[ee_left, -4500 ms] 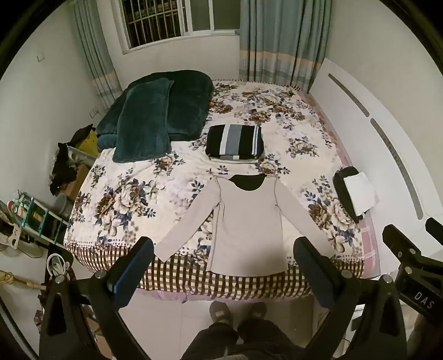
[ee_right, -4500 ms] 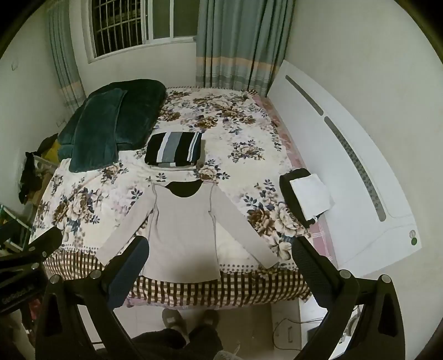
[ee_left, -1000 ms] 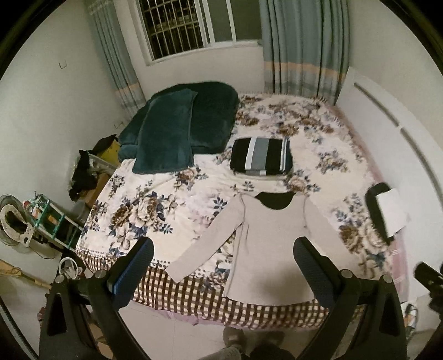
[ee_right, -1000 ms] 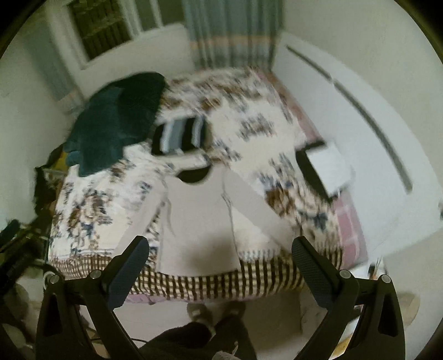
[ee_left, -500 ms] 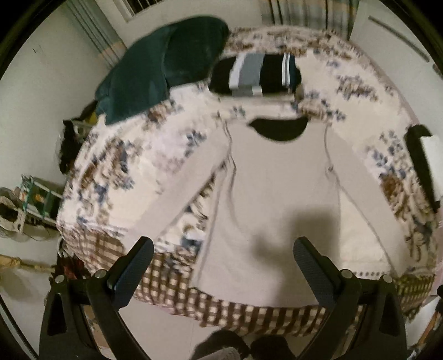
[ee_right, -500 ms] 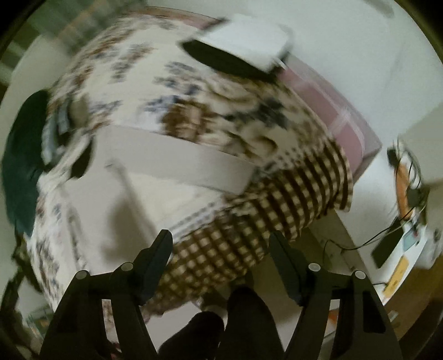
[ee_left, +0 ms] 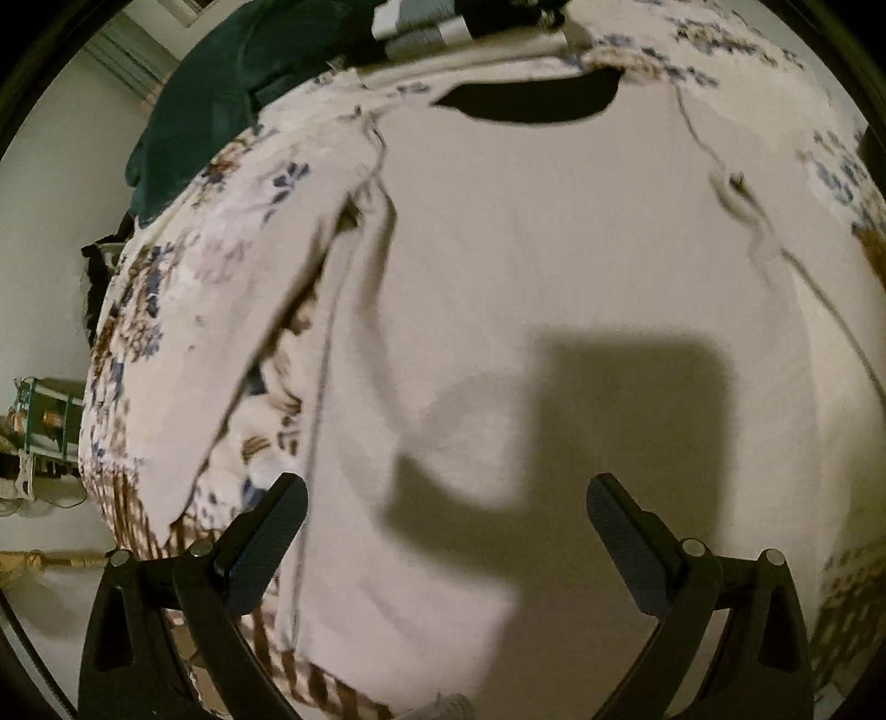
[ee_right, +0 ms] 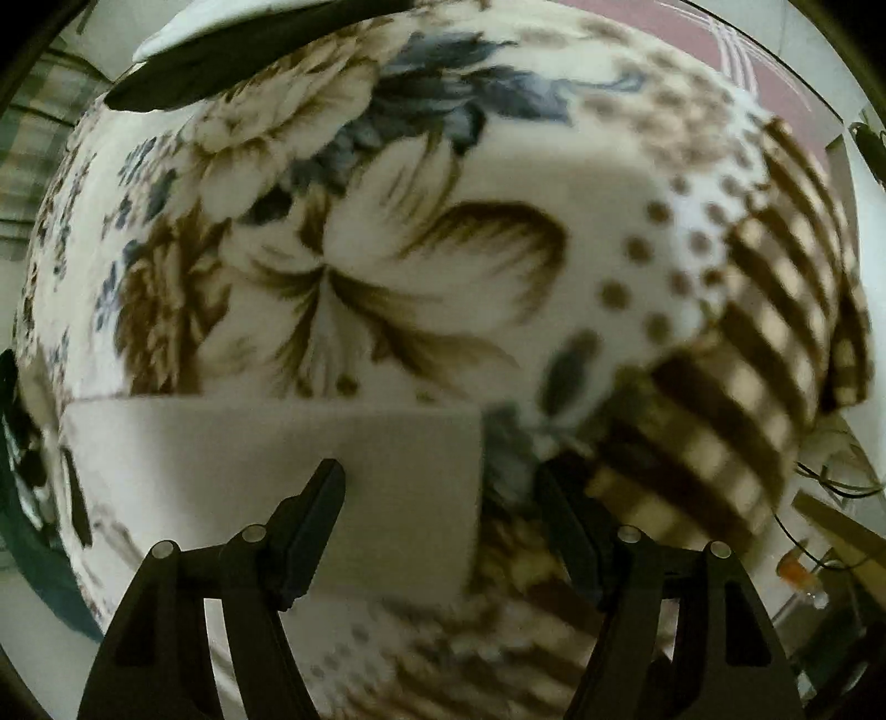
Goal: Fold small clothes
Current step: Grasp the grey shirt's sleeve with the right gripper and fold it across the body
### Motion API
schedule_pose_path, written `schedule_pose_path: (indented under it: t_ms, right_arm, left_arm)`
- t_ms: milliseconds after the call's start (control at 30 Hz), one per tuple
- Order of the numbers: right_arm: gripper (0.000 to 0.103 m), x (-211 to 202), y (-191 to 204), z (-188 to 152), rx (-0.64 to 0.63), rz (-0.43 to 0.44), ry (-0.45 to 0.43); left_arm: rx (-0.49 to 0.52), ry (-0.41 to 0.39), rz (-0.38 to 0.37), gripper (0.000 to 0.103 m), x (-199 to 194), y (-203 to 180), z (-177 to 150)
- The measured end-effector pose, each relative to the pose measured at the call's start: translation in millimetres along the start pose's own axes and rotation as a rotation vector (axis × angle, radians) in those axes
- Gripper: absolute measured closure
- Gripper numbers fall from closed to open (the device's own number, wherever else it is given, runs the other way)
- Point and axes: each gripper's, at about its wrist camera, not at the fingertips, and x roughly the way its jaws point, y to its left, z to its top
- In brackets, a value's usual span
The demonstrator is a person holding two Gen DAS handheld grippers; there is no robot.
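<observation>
Left wrist view: we see the beige long-sleeved top (ee_left: 554,266) lying flat, front up, on the floral bedspread (ee_left: 183,288), its dark neckline (ee_left: 531,99) toward the far side and its hem near the checked border at the bed's edge. One sleeve (ee_left: 260,327) runs out diagonally on the left of the view, apart from the body. The fabric is smooth, with slight ripples along the side seams. The left claw (ee_left: 446,531) hangs above the lower body of the top with its jaws spread wide, gripping nothing; its shadow falls on the cloth. A folded striped garment (ee_left: 421,25) and a dark green blanket (ee_left: 205,94) lie beyond the neckline

Right wrist view: we see the other sleeve's cuff end (ee_right: 354,482) lying flat on the bedspread, its end edge straight. The right claw (ee_right: 443,509) sits low over this cuff, jaws spread, one on either side of the cuff's end; contact cannot be told through the blur
</observation>
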Motion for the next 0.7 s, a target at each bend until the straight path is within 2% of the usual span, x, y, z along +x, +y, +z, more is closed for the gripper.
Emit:
schedule_pose_path:
  t_ms: [33,67,133,333,500,600,700]
  right_arm:
    - [0.052,0,3,1,-0.006,-0.011,-0.026]
    - [0.061,-1,5,1,-0.012,-0.024,-0.050]
    - [0.096,-3,11,1,-0.020,-0.043,-0.081]
    - [0.098,-33,55,-10,-0.122,-0.030,-0.165]
    - [0.098,-60,146,-46,-0.350,0.045,-0.175]
    - [0.098,-72,205,-100,-0.561,0.090,-0.141]
    - [0.098,-66,272,-177,-0.802,0.110,-0.087]
  left_arm:
    - [0.003,0.010,-0.001,0.000,5,1,-1]
    - [0.003,0.012,-0.002,0.000,7,2,0]
    - [-0.005,0.011,-0.008,0.000,8,8,-1]
    - [-0.071,-0.026,0.003,0.000,1,44,2]
    - [-0.168,-0.015,0.028,0.000,2,92,-14]
    - [-0.235,0.002,0.042,0.000,3,125,-30]
    - [-0.313,0.014,0.075,0.000,4,159,-50]
